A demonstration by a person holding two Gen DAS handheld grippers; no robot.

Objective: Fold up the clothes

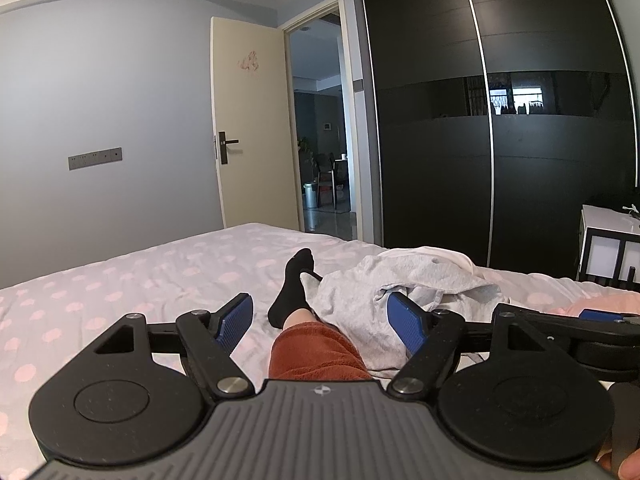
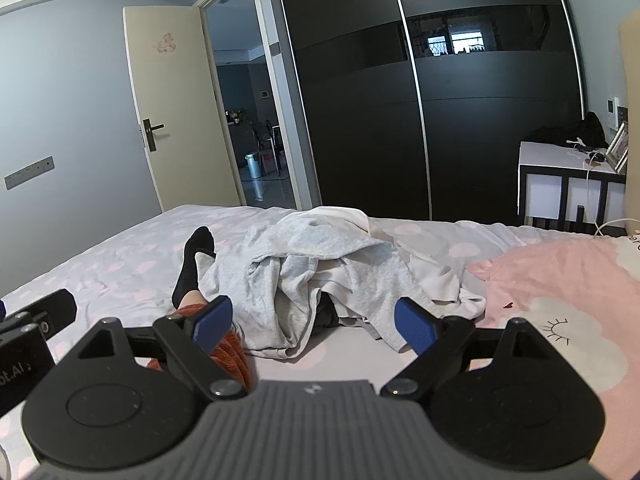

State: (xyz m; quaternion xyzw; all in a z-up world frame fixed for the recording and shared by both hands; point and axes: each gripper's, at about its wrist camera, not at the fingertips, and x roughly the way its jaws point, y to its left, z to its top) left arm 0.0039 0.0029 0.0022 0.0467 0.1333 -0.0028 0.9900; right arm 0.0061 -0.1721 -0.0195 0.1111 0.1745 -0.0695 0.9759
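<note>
Nothing is being folded yet: both the left gripper (image 1: 320, 320) and right gripper (image 2: 314, 320) are hovering with fingers spread and empty, needing to reach the crumpled grey garment (image 2: 304, 264) heaped mid-frame on the bed (image 2: 120, 256).

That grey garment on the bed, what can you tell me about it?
The grey garment looks like soft, light-grey jersey. It lies unfolded in a rumpled heap on the dotted bedsheet, mixed with a white garment. Its near edges droop toward the camera. A leg in a black sock lies against its left side. Neither tool touches it.
</note>
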